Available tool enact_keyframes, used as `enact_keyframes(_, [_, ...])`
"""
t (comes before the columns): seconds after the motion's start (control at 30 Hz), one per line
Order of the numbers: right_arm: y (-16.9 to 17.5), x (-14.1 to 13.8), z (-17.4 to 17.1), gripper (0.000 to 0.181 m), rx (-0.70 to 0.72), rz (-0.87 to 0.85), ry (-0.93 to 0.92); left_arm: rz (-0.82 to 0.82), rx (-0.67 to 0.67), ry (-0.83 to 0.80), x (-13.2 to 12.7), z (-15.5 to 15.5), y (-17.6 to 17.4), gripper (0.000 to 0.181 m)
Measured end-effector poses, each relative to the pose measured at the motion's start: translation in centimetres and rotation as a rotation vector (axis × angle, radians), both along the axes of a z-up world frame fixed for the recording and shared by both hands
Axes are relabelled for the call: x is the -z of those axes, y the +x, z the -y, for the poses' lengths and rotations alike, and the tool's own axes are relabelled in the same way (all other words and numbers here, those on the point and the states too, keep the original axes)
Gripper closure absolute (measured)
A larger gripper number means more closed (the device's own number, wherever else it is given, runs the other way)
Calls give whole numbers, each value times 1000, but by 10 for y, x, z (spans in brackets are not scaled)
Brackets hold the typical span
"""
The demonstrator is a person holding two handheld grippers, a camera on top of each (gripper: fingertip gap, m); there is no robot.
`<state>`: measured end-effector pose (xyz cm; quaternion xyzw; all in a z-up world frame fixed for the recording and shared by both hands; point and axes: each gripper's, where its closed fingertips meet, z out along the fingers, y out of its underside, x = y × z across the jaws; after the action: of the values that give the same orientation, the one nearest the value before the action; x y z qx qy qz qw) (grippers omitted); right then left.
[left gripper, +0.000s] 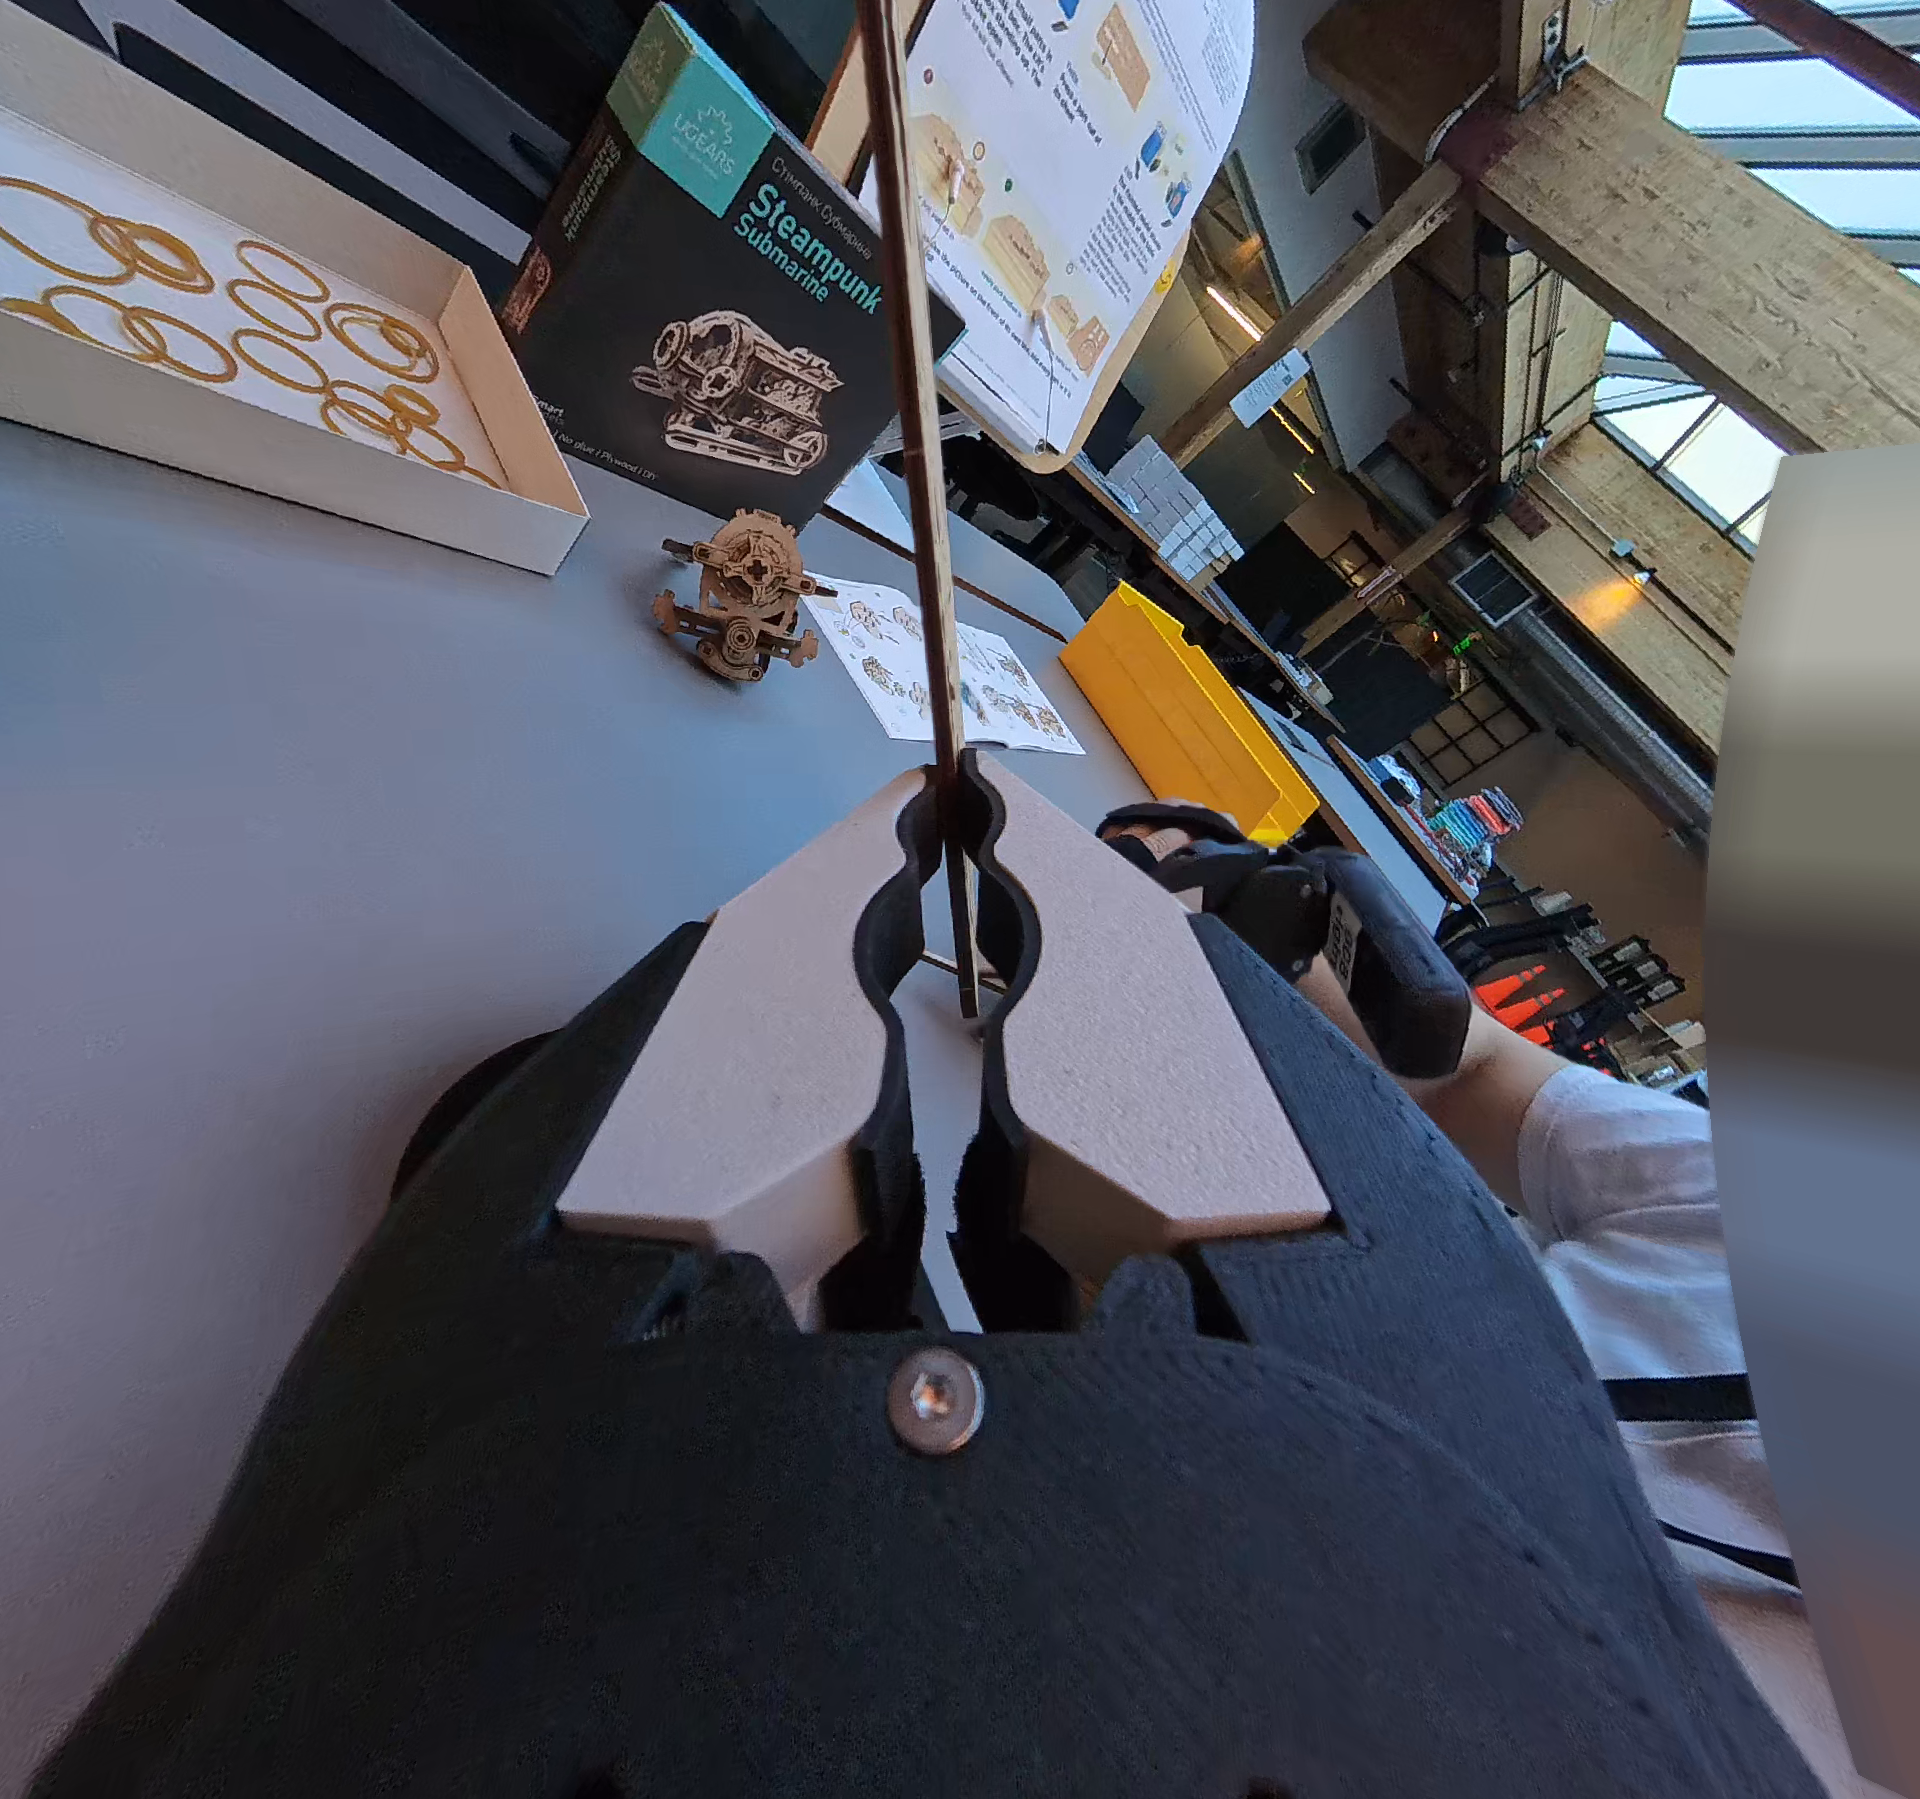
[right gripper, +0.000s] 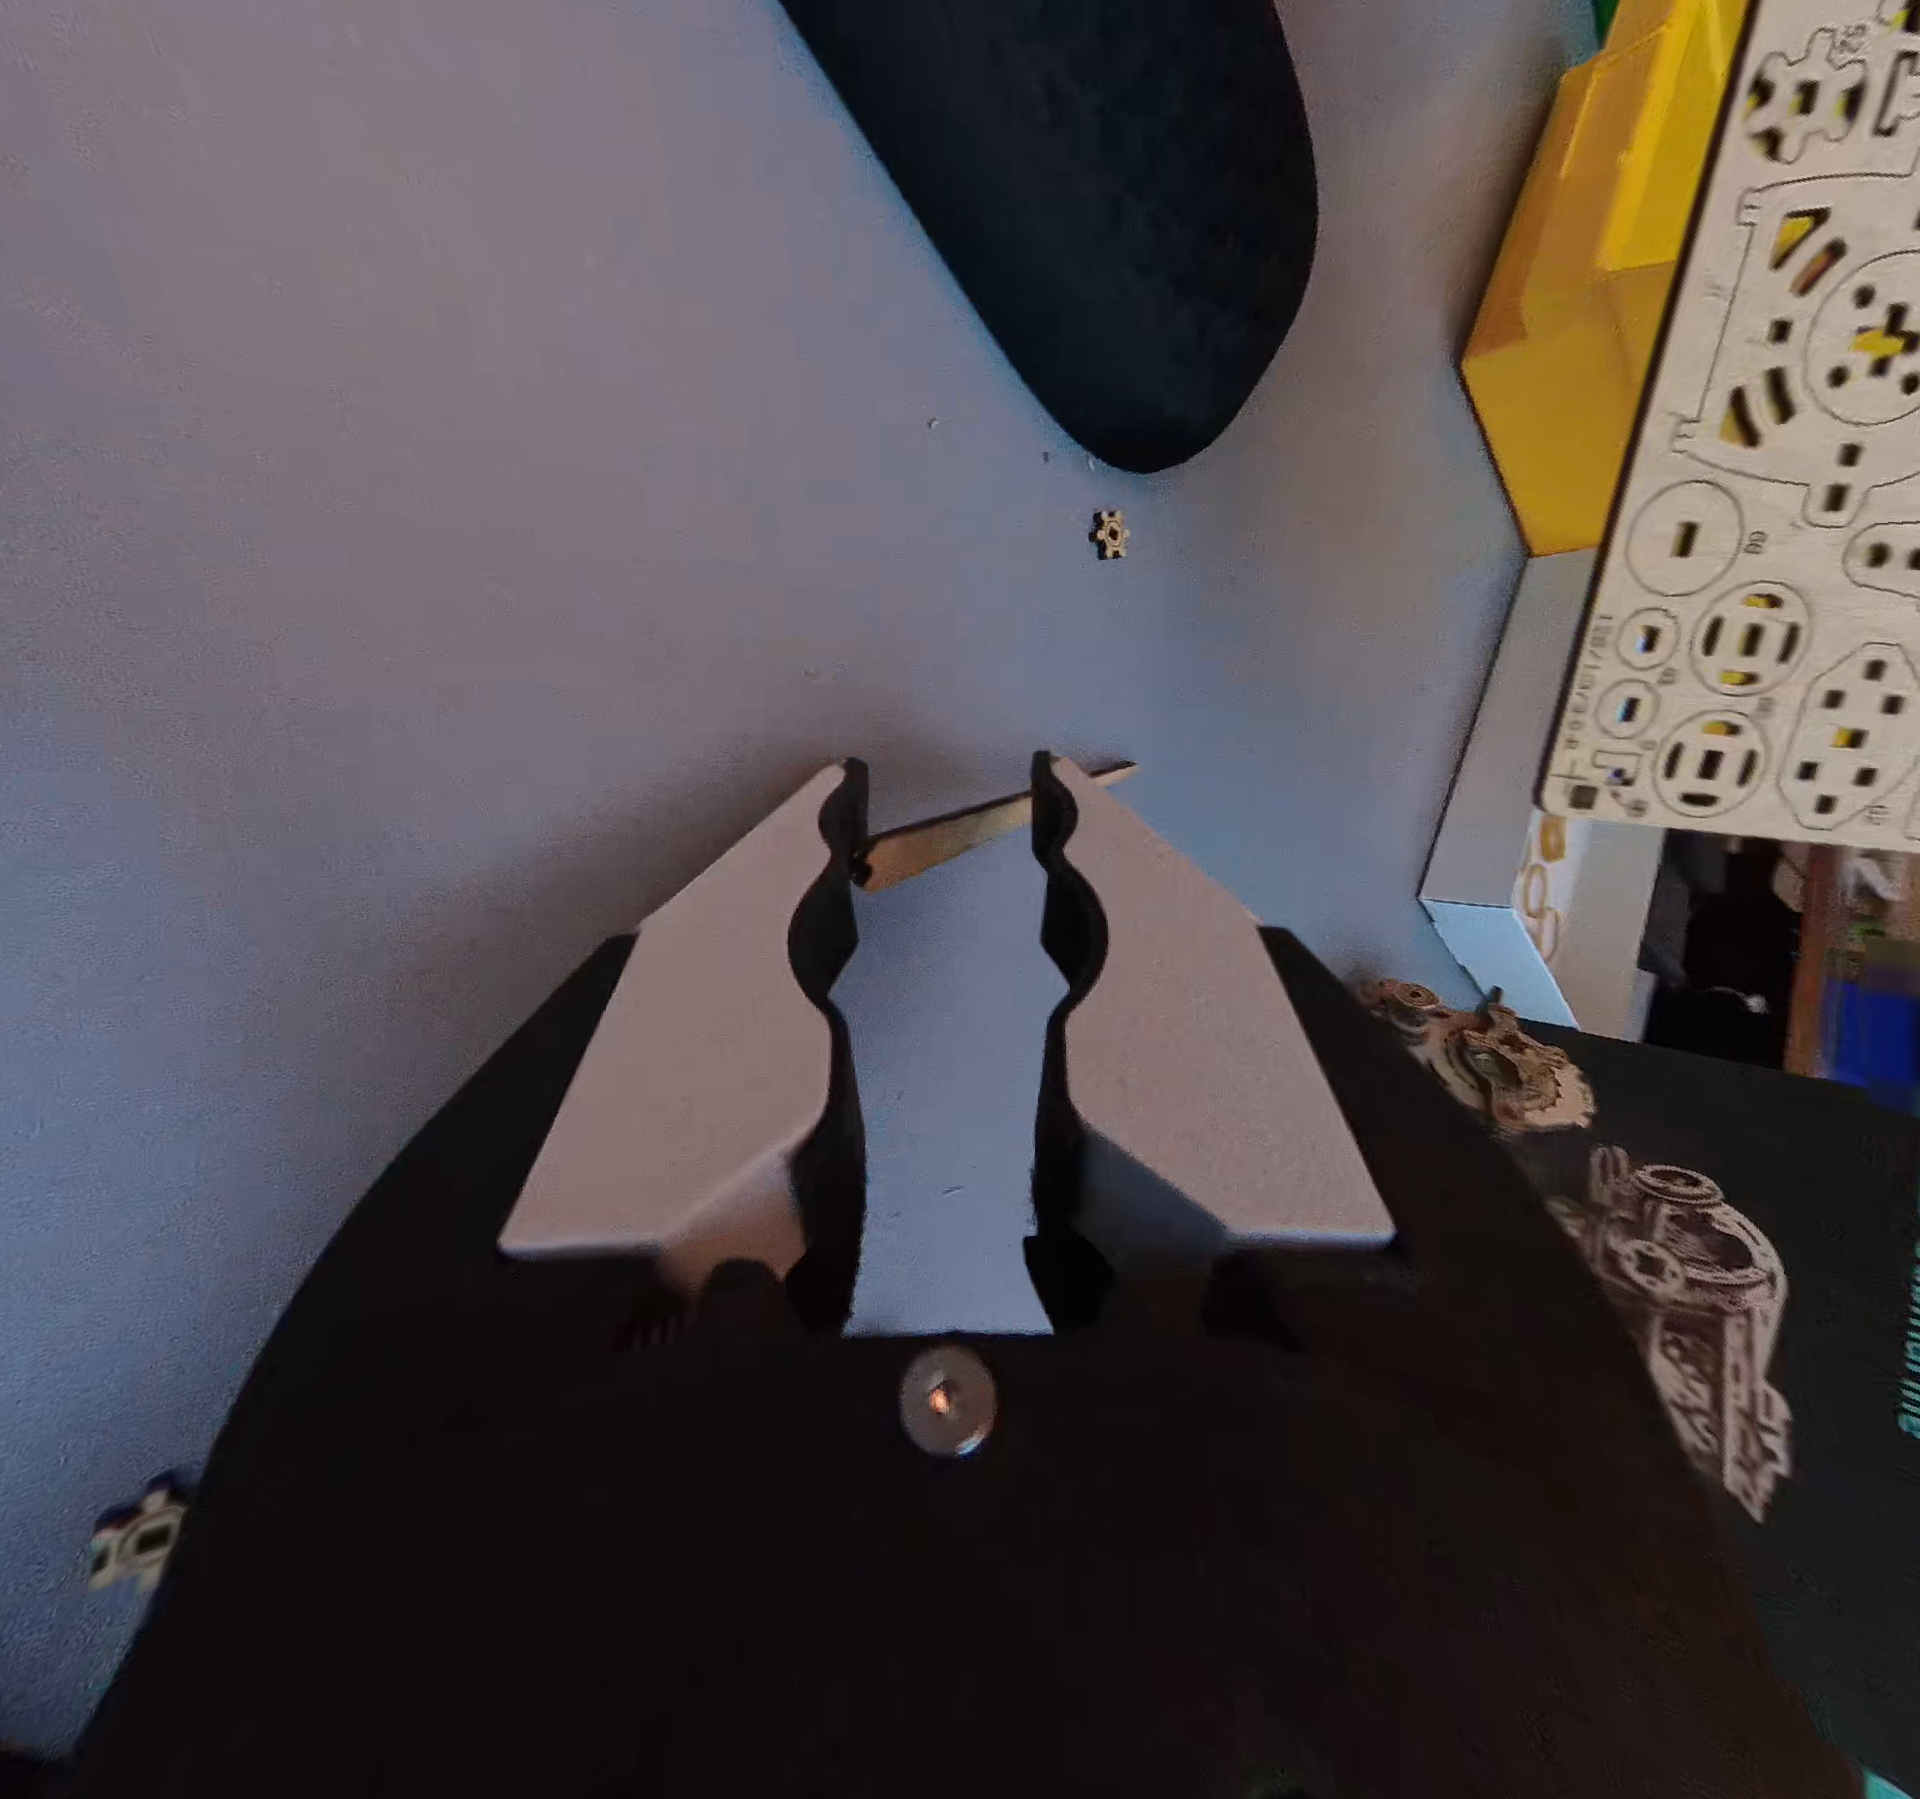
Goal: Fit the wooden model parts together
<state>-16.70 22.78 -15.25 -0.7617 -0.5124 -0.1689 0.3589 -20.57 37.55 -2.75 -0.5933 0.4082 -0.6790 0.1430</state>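
My left gripper (left gripper: 951, 783) is shut on the lower edge of a thin plywood parts sheet (left gripper: 904, 243), seen edge-on and standing upright above the grey table (left gripper: 312, 814). The sheet's cut-out face shows at the right of the right wrist view (right gripper: 1766, 502). My right gripper (right gripper: 945, 783) hovers low over the table with its jaws apart. A small flat wooden piece (right gripper: 956, 830) spans the gap at the tips, and its right end passes behind the right fingertip. A tiny wooden gear (right gripper: 1112, 536) lies on the table beyond. A partly built wooden model (left gripper: 743, 596) stands farther back.
A white tray of rubber bands (left gripper: 499, 482) sits at the left and the dark kit box (left gripper: 727, 295) behind the model. An instruction booklet (left gripper: 935, 658) and a yellow bin (left gripper: 1184, 710) lie to the right. A gloved hand (left gripper: 1299, 908) is near. Another wooden part (right gripper: 135, 1541) lies low left. From the right gripper's tips to the partly built wooden model (left gripper: 743, 596) is close to 20 cm. Seen from the right wrist view (right gripper: 1456, 1025) as well.
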Motion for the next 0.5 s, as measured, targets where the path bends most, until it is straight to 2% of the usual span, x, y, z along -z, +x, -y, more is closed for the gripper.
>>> enact_keyframes(0.03, [-5, -1, 5, 150, -14, -64, -66, 3, 3, 0, -1, 1, -1, 181])
enact_keyframes(0.13, [-37, -26, 8, 150, -31, -472, -252, 3, 9, 10, -3, 4, -3, 181])
enact_keyframes(0.2, [-42, -38, -7, 149, 41, -691, -354, 4, 13, 14, -4, 6, -4, 181])
enact_keyframes(0.23, [-37, -42, -22, 151, 89, -755, -335, 8, 13, 13, -5, 6, -4, 181])
enact_keyframes(0.33, [-14, -34, -64, 160, 183, -730, -137, 24, -8, 10, -9, 4, -5, 181])
enact_keyframes(0.5, [-13, -2, -84, 155, 294, -732, -177, 23, -88, 23, -10, -15, -19, 181])
